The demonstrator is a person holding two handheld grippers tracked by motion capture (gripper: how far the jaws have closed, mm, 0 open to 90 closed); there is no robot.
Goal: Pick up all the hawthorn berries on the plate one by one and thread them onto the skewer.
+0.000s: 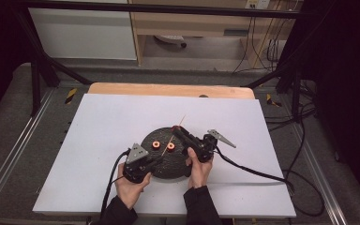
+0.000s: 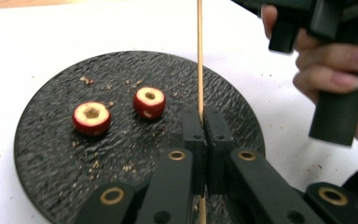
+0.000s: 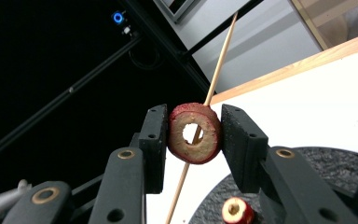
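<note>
Left gripper (image 2: pixel 204 122): jaws fully closed on skewer (image 2: pixel 199 56), clamped near its lower end; stick running up and away from the tips. On plate (image 2: pixel 51 154) left of these jaws: two cored red fruit pieces (image 2: pixel 92 117), just apart, crumbs around. Plate resting on white worktop (image 1: pixel 98 122).

Right gripper (image 3: pixel 193 135): jaws pinched on cored fruit ring (image 3: pixel 195 133), pads pressing both flat-cut sides, ring lifted clear of plate. Skewer passing through ring's hole, tip pointing up beyond the jaws. Below these jaws: one more piece (image 3: pixel 237 211) on plate.
</note>
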